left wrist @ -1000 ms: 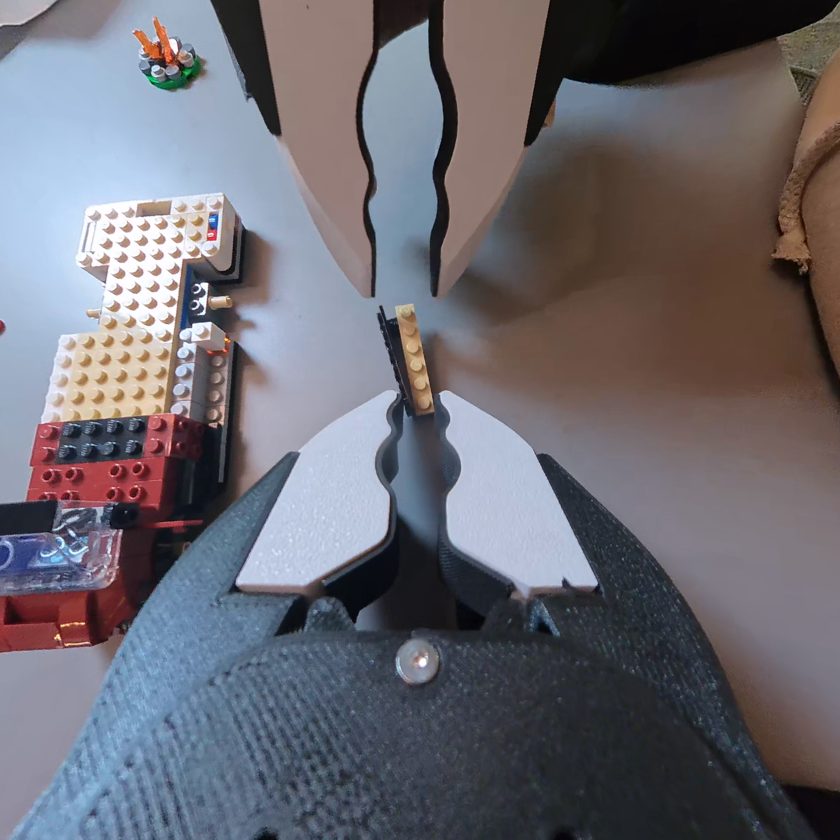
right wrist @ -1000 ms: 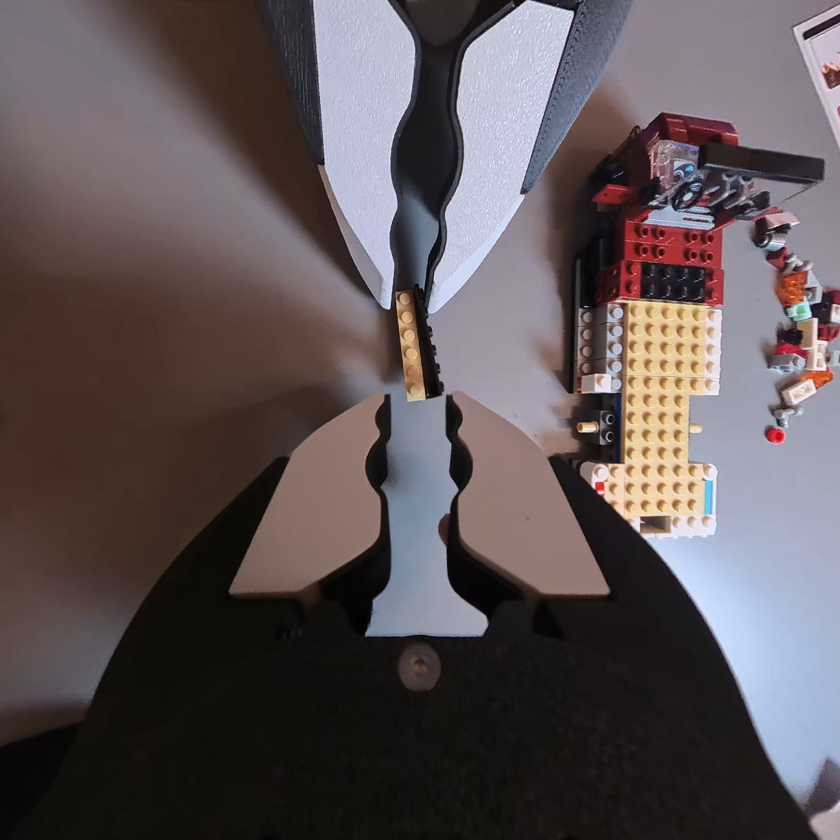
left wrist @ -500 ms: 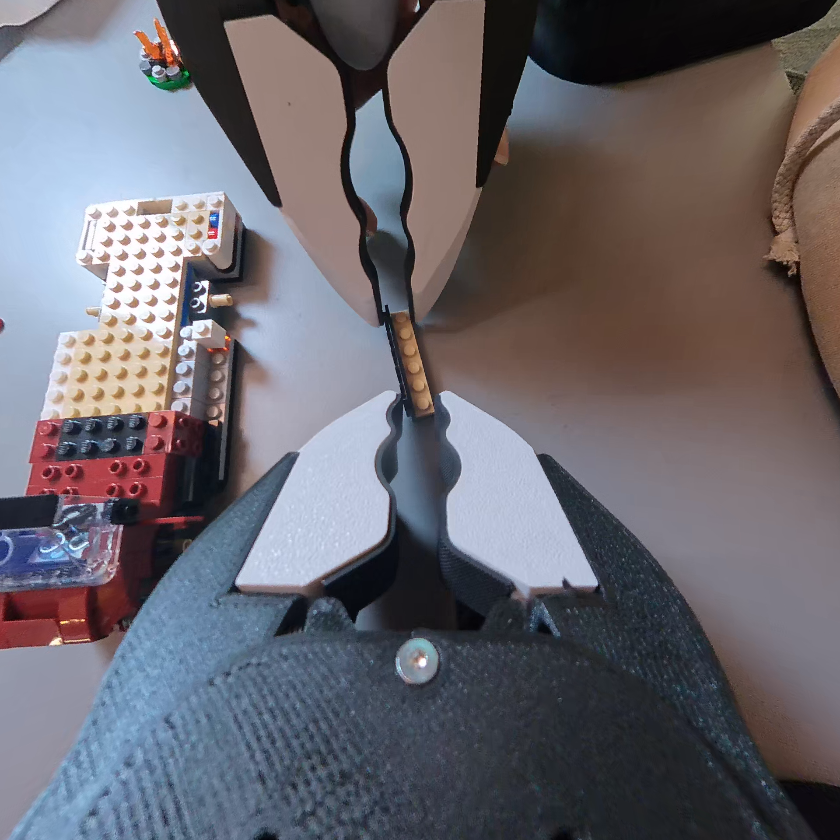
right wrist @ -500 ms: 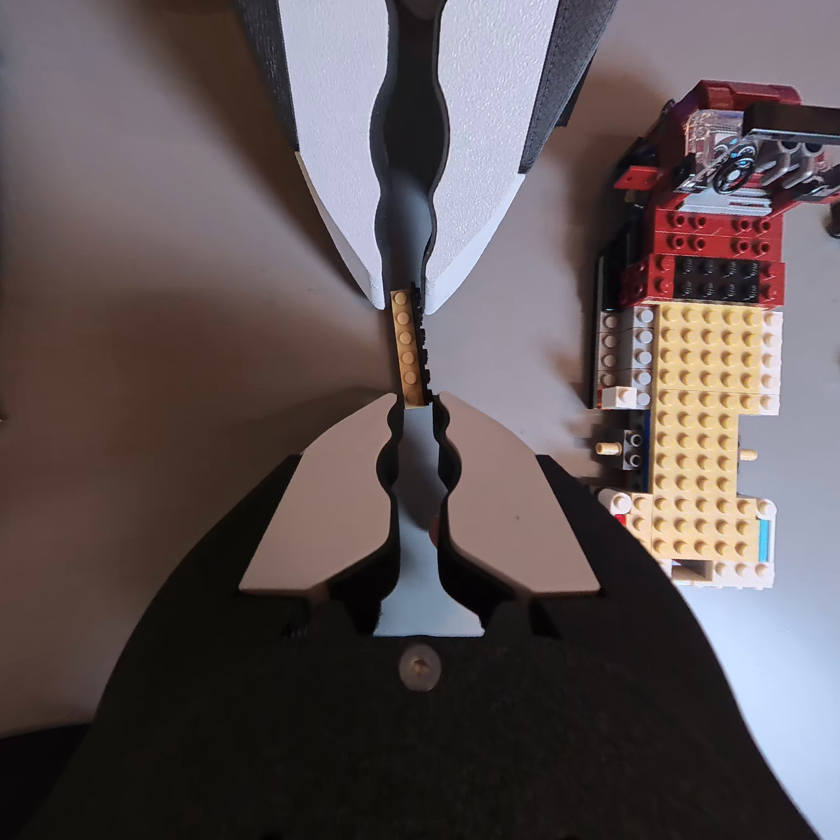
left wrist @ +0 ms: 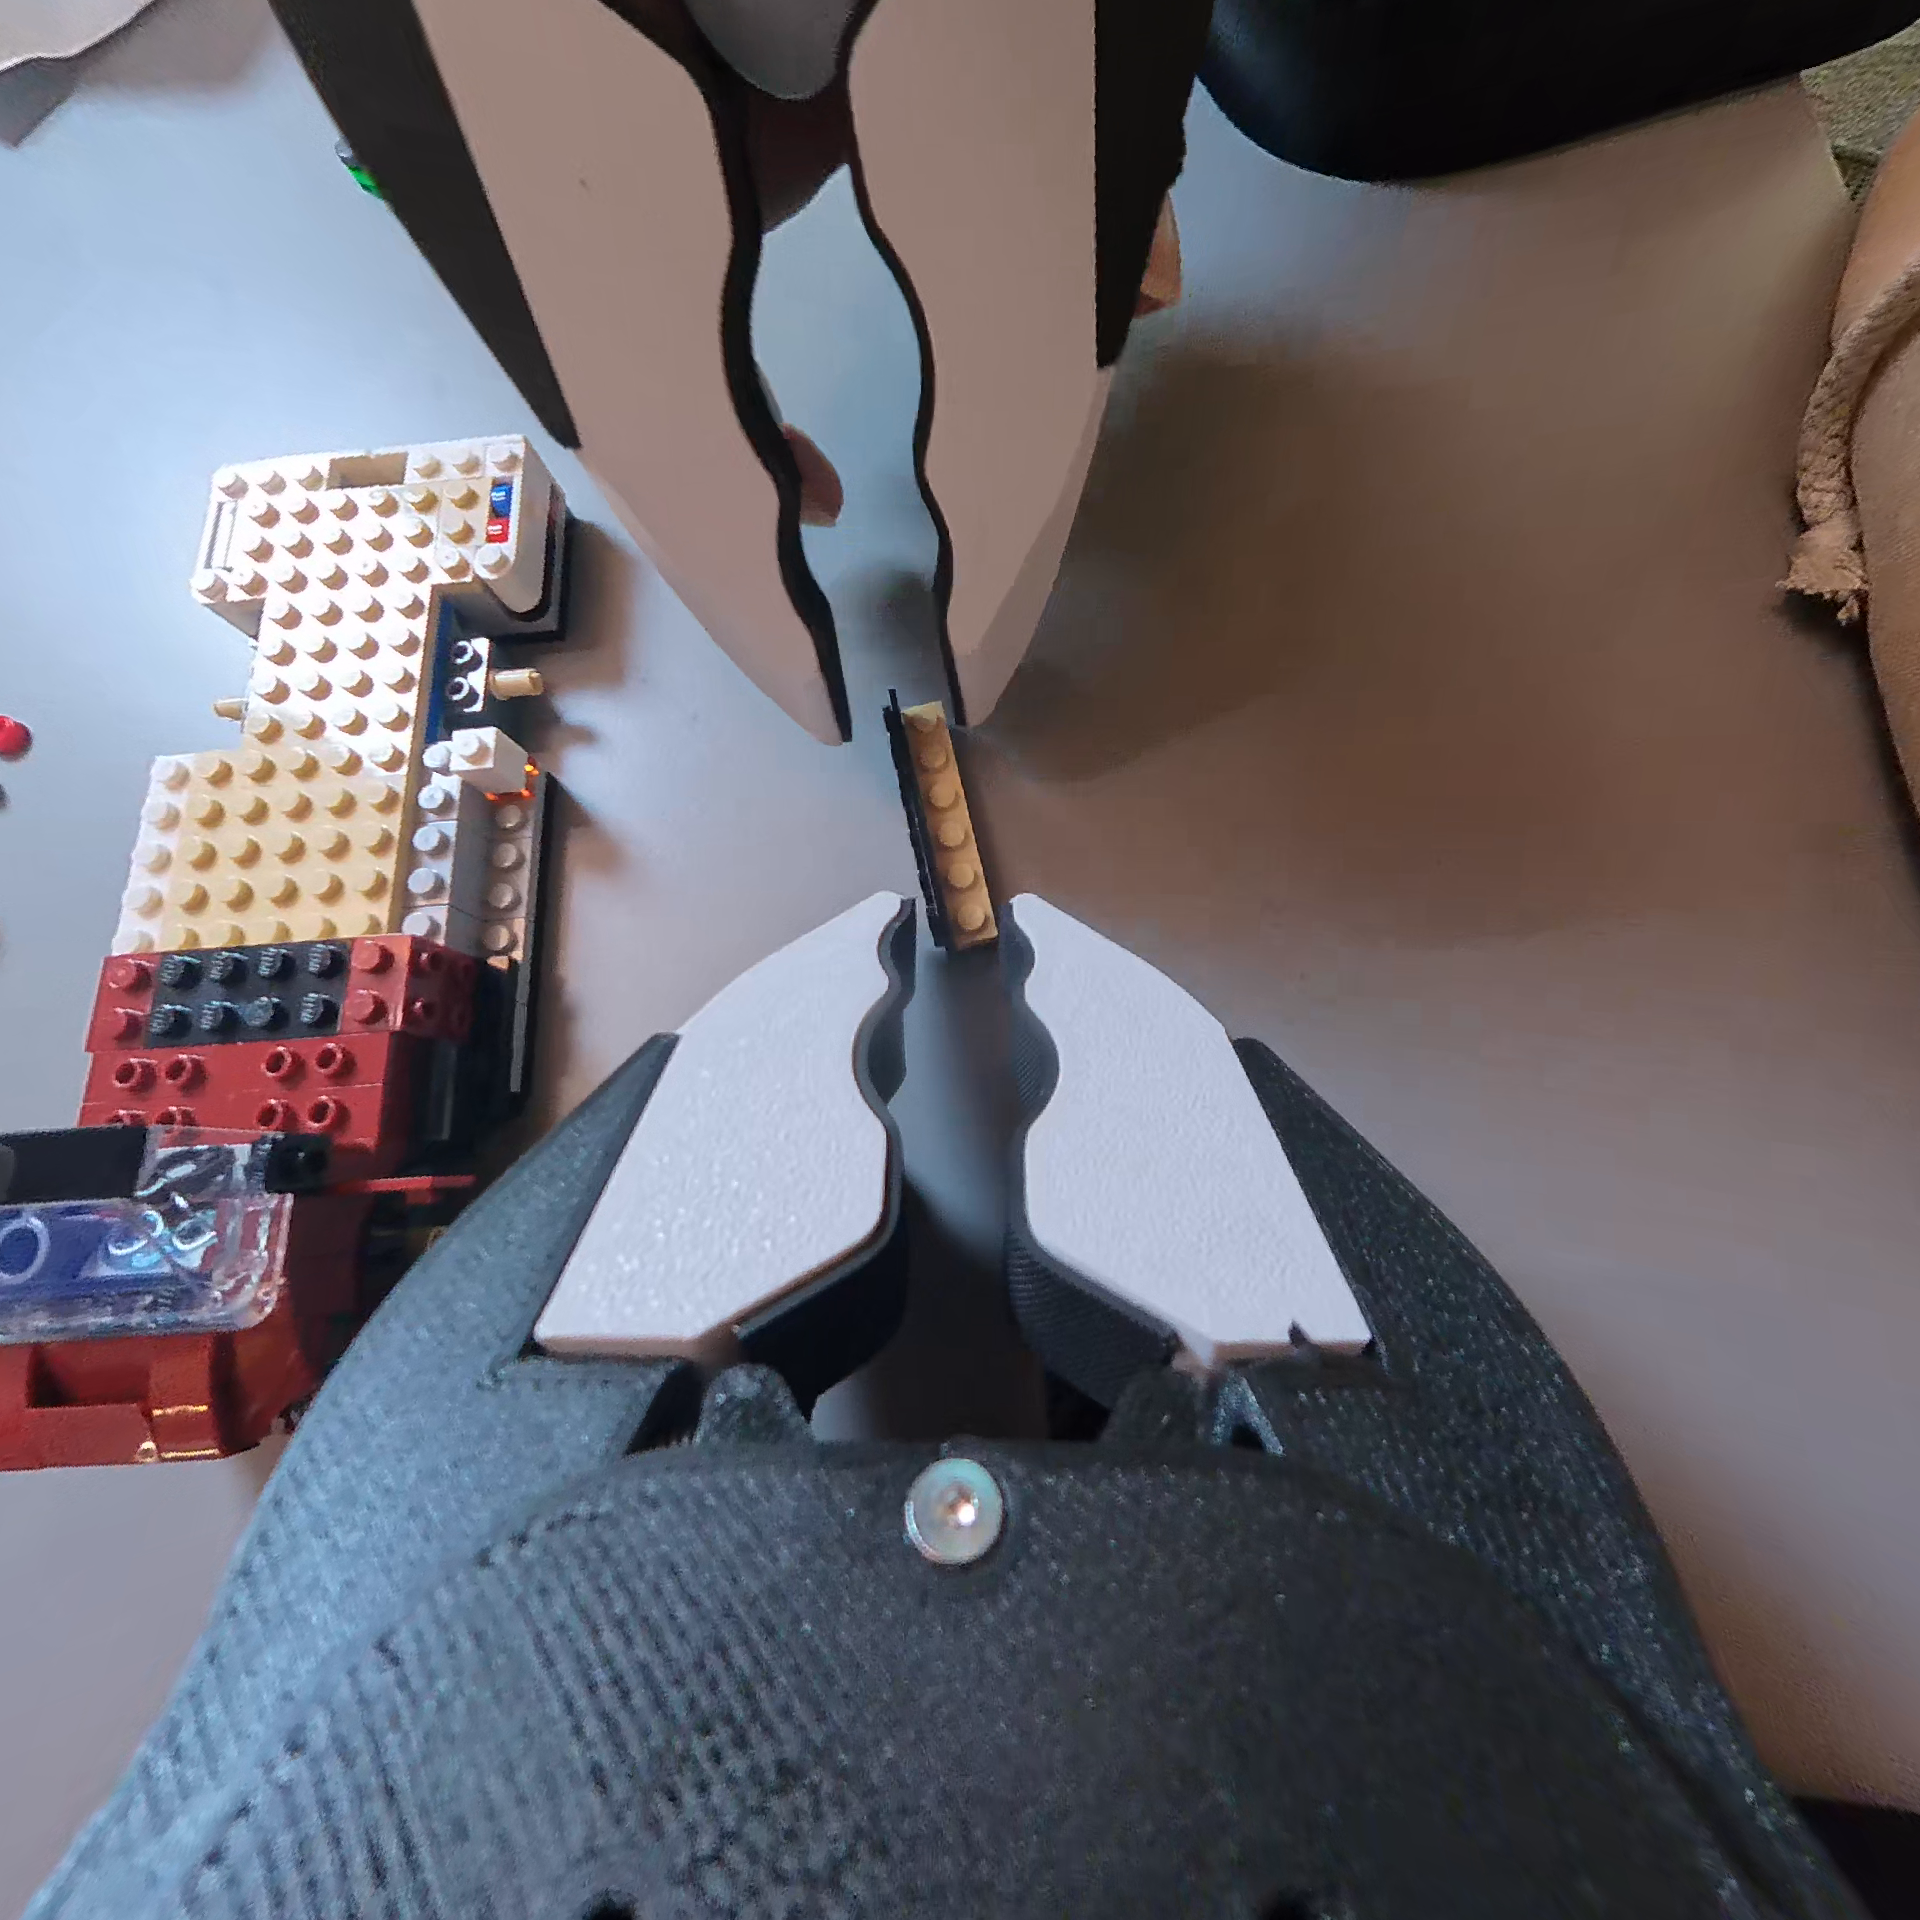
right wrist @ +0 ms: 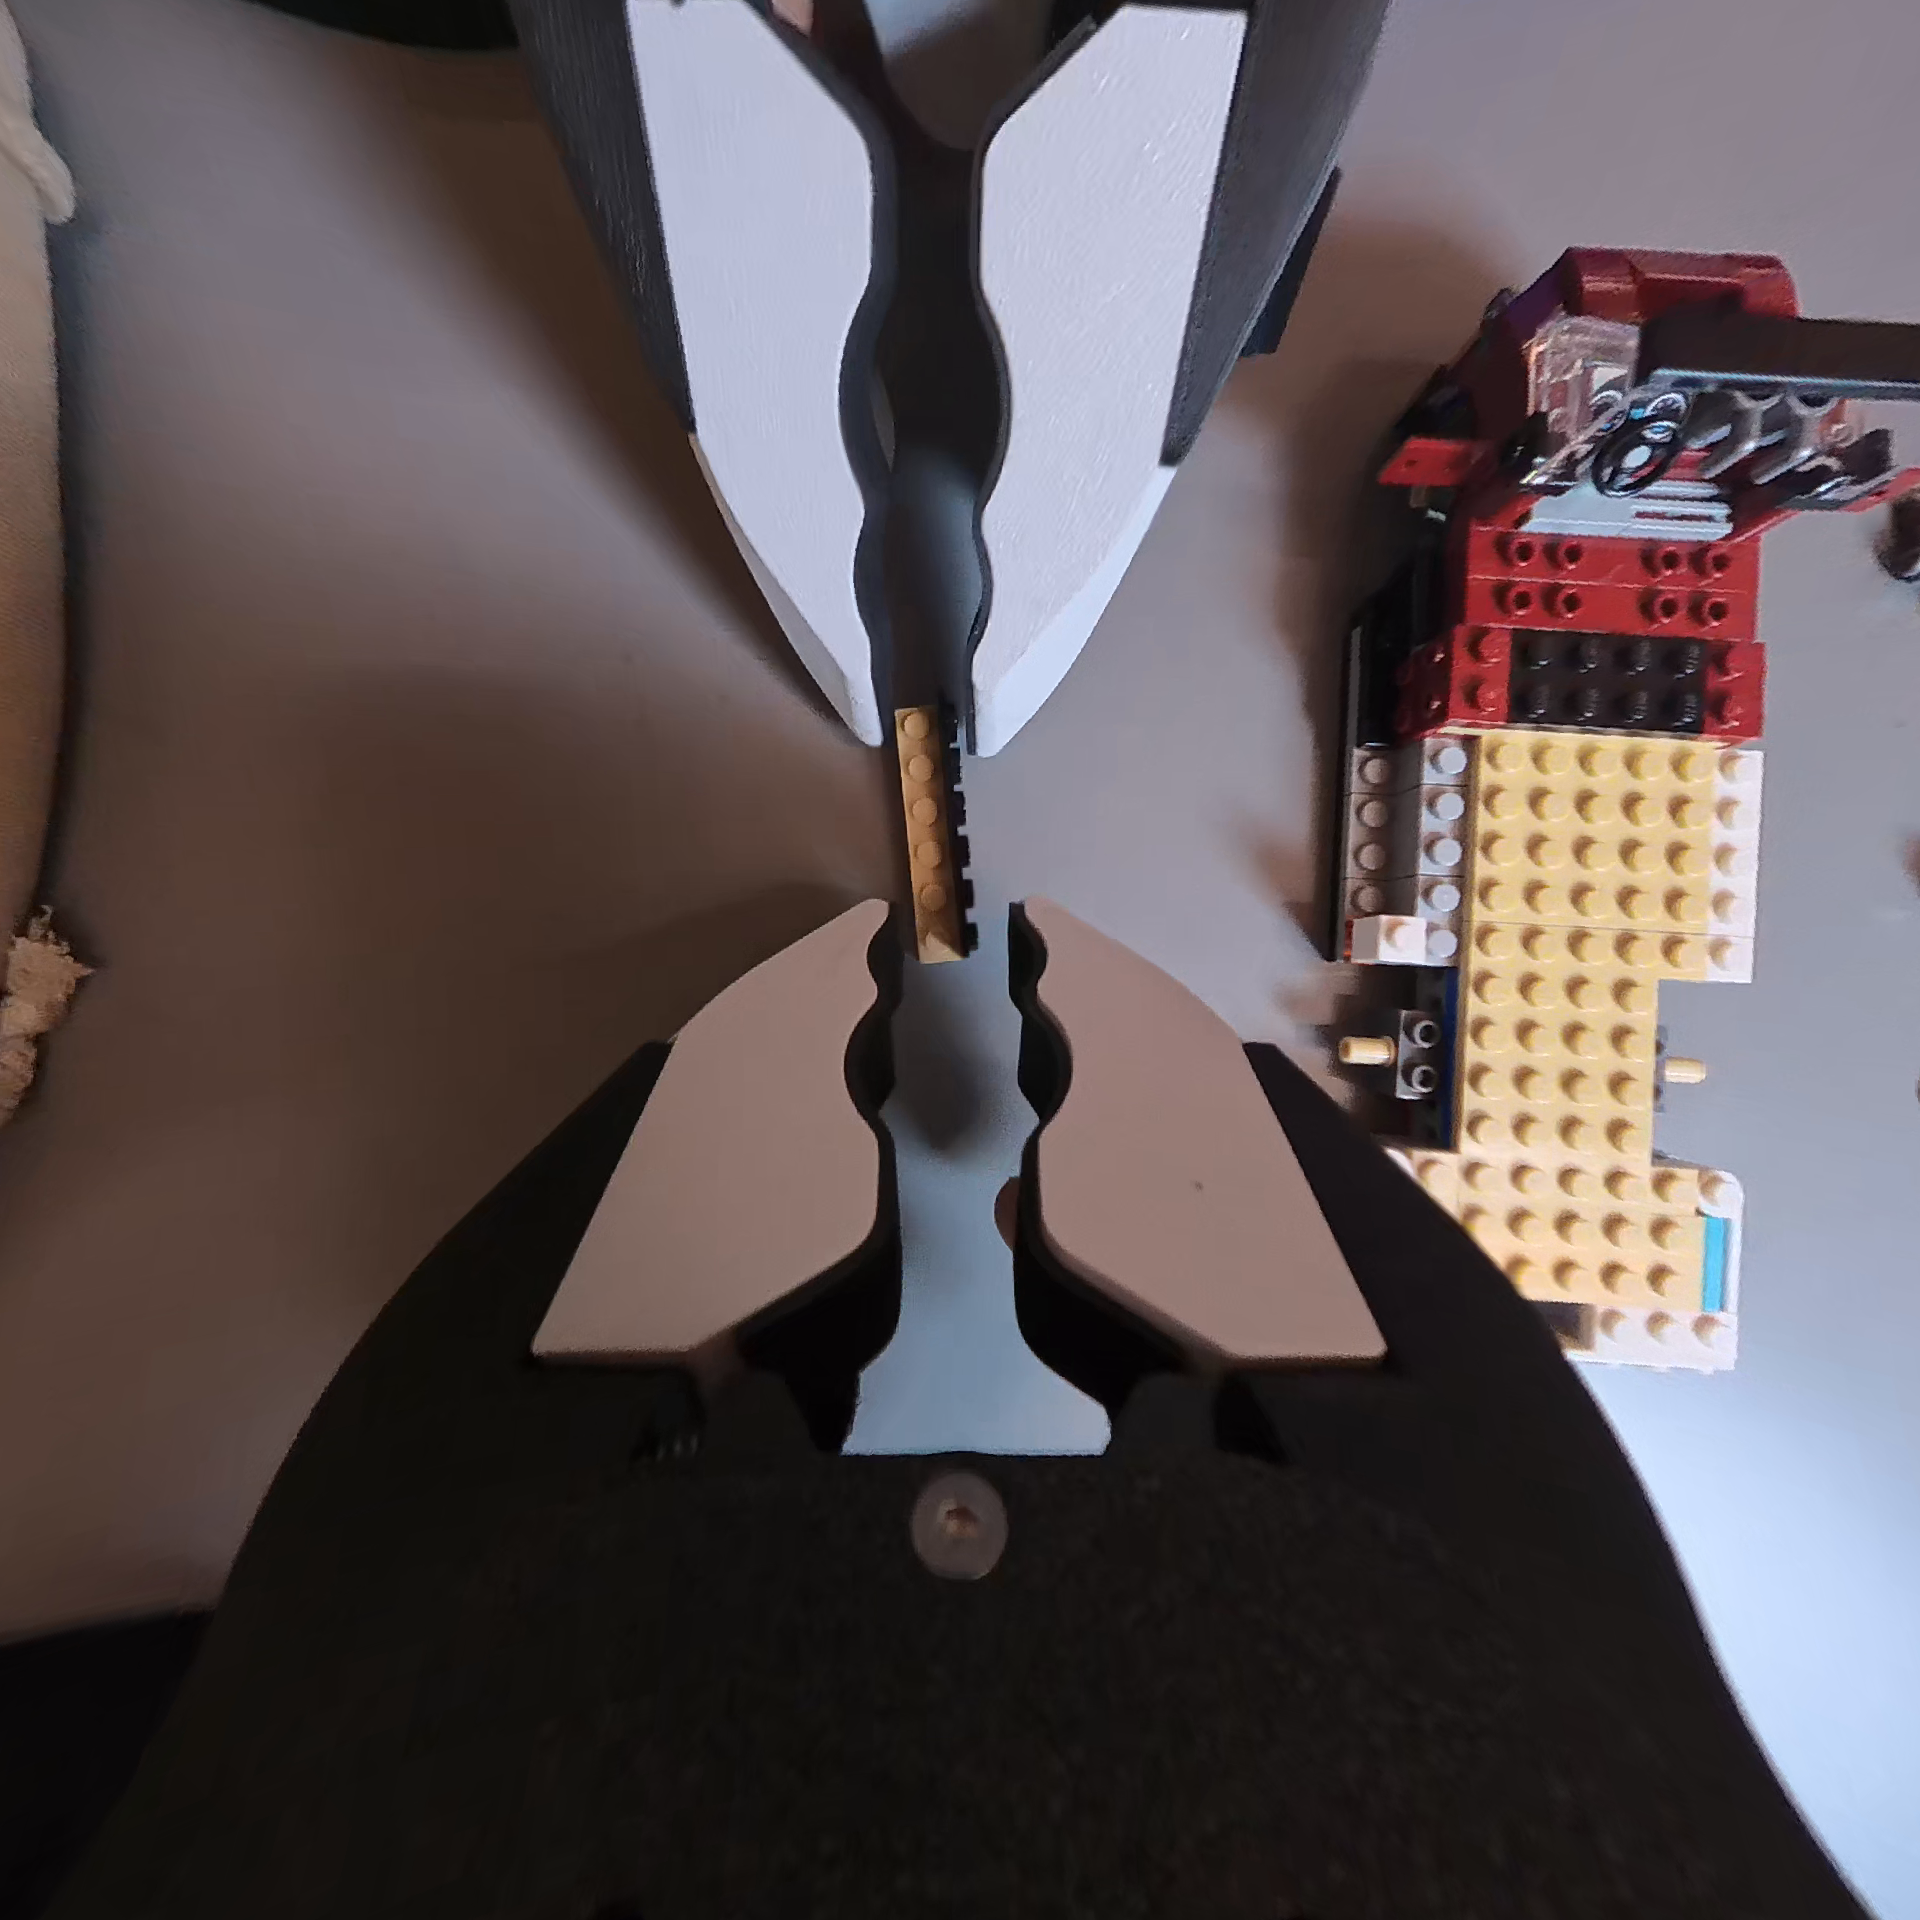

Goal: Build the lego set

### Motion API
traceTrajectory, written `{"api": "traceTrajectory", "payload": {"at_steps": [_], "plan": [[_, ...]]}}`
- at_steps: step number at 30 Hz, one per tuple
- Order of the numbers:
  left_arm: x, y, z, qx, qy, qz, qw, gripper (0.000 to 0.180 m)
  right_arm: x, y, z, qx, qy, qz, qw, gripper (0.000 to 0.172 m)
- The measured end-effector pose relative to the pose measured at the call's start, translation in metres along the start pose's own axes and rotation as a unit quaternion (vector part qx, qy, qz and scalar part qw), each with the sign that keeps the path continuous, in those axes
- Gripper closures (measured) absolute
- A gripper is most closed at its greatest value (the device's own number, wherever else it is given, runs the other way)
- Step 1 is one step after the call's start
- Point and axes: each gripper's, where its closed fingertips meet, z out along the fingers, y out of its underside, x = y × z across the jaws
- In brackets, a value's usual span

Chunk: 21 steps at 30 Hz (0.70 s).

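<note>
Pinching tan-black brick strip (left wrist: 948, 831), left claw (left wrist: 956, 923)

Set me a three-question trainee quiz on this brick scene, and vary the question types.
1. True or false: the studded strip rests on top of the brick model.
2. Which colours make up the strip? A red and white; B tan and black; C blue and grey.
3. In the right wrist view, which finger of the right hand-held gripper clearly stands apart from the strip?

Key:
1. False. It sits between the tips of the two hand-held grippers, well apart from the model.
2. B.
3. The right finger; bare table shows between them.
</note>
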Motion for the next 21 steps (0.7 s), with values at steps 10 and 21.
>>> {"api": "traceTrajectory", "payload": {"at_steps": [10,21], "plan": [[0.001,0.000,-0.001,0.002,0.000,0.005,1.000,0.163,-0.001,-0.001,0.007,-0.022,-0.089,0.026,0.995,0.167],[-0.007,-0.041,-0.047,0.093,-0.136,0.151,0.975,0.157,0.004,-0.017,-0.030,0.029,-0.175,0.147,0.973,0.168]]}}
